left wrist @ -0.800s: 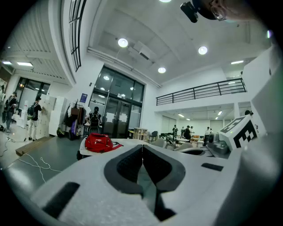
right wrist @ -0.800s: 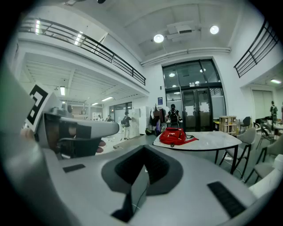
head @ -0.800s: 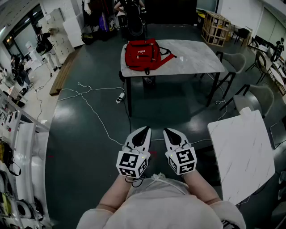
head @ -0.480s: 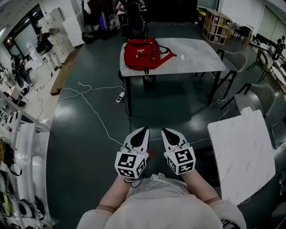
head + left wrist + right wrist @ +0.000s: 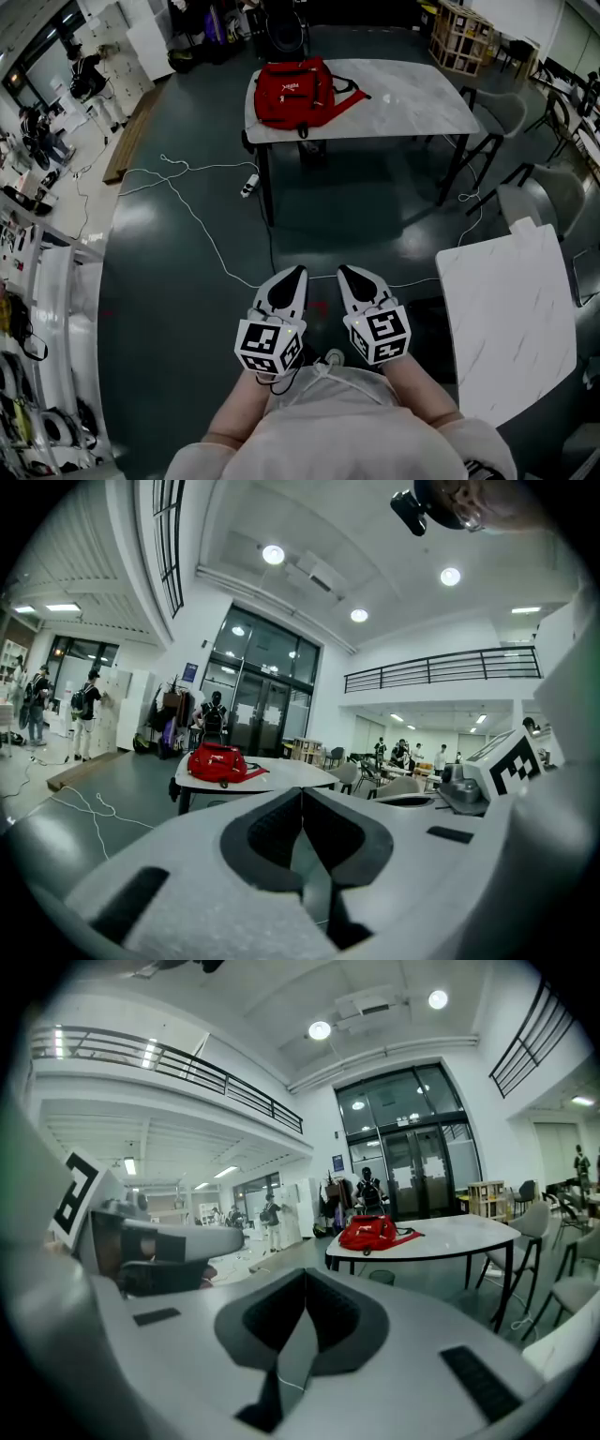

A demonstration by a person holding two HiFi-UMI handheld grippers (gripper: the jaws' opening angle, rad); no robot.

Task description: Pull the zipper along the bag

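The red bag (image 5: 292, 92) sits on the table (image 5: 403, 94), up at its left end. The bag's left side is right at the table's edge, and a strap trails off to the right across the top. The rest of the tabletop is bare. I can't make out the zipper at all, it's way too small from here in every view.

Neither tool is anywhere near the bag. The left gripper (image 5: 293, 273) and right gripper (image 5: 347, 272) are held side by side close to the person's body, well apart from the table and pointing toward it. Each gripper's own view shows its jaws closed tip to tip, gripping nothing.

For moving room, there's a wide stretch of dark floor (image 5: 178, 309) between the grippers and the table. A white cable (image 5: 202, 228) snakes across it from left of the table's legs down toward the grippers. A second white tabletop (image 5: 506, 328) crowds in just right of the grippers and is cut off by the frame edge. Chairs (image 5: 511, 111) stand off the table's right end.

The person's arms are cut off at the bottom of the head view. Beyond the table's far side it's just dark clutter, hard to tell what's what.
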